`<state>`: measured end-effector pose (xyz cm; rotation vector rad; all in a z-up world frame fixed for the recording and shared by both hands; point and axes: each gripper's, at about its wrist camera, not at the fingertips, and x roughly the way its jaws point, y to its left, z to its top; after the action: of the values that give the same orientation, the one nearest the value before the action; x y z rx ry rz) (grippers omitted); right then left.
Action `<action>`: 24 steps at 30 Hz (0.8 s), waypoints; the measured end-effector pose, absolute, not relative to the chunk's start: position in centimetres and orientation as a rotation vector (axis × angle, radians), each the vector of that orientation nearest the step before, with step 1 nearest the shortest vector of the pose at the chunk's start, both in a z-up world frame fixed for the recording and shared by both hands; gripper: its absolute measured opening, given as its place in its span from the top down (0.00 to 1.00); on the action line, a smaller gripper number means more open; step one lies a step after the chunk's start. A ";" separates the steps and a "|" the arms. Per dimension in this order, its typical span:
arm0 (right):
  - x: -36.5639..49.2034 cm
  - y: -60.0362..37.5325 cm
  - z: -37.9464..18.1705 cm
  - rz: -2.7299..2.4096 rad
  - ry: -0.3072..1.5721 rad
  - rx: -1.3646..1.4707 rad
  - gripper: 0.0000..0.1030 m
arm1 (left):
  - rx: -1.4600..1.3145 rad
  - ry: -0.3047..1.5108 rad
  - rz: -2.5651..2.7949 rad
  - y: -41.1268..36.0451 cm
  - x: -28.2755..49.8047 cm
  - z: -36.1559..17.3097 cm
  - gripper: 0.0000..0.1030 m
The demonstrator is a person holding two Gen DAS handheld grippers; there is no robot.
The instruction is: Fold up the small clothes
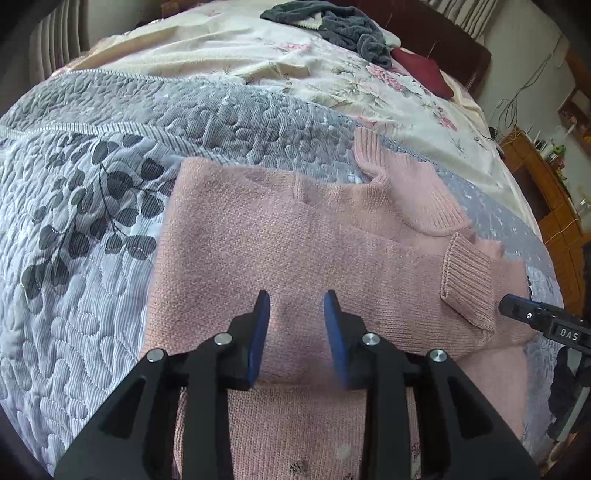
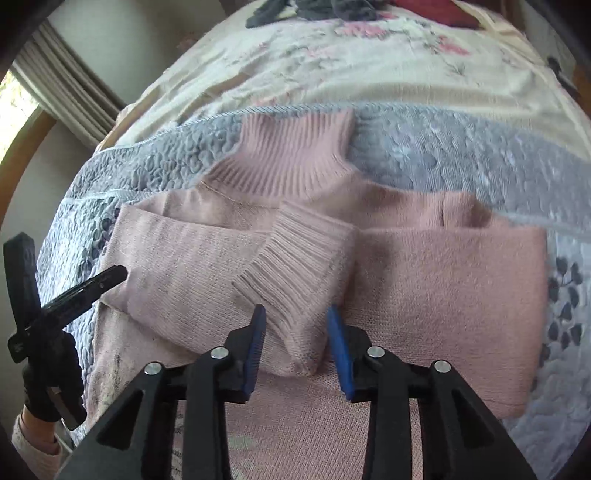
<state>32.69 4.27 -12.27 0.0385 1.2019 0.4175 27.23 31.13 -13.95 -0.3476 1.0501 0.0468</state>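
Note:
A pink knitted turtleneck sweater [image 1: 280,236] lies flat on the grey quilted bedspread [image 1: 85,229], with both sleeves folded across its body. In the right wrist view its ribbed collar [image 2: 295,155] points away, and a ribbed cuff [image 2: 299,269] lies over the middle. My right gripper [image 2: 295,314] is open, and the end of that cuff sits between its blue fingers [image 2: 341,354]. My left gripper [image 1: 297,299] is open above the sweater's body, holding nothing. The right gripper's tip [image 1: 517,308] shows beside the cuff [image 1: 469,277]. The left gripper [image 2: 66,258] hovers at the sweater's left edge.
Beyond the bedspread lies a cream floral duvet [image 1: 332,74], with a heap of dark grey cloth [image 1: 351,26] and a dark red pillow [image 1: 424,70] at the far end. Wooden furniture [image 1: 546,192] stands to the right of the bed. A curtain and window [image 2: 55,92] are at the left.

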 end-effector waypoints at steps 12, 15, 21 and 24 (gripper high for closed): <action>34.2 11.7 -16.9 0.370 1.276 -0.279 0.64 | -0.371 1.119 0.014 30.7 28.3 -16.3 0.67; 34.1 10.9 -16.9 0.347 1.256 -0.280 0.91 | -0.355 1.122 0.013 30.5 28.3 -16.3 0.67; 32.9 6.0 -13.2 0.368 1.192 -0.078 0.91 | -0.351 1.115 0.016 30.5 28.3 -16.5 0.67; 32.4 2.3 -11.4 0.345 1.167 0.032 0.91 | -0.342 1.114 0.022 30.4 28.3 -16.5 0.67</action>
<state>32.35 2.34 -11.39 0.0317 1.1666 0.3446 28.29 30.40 -16.47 -0.3416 1.1140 0.0220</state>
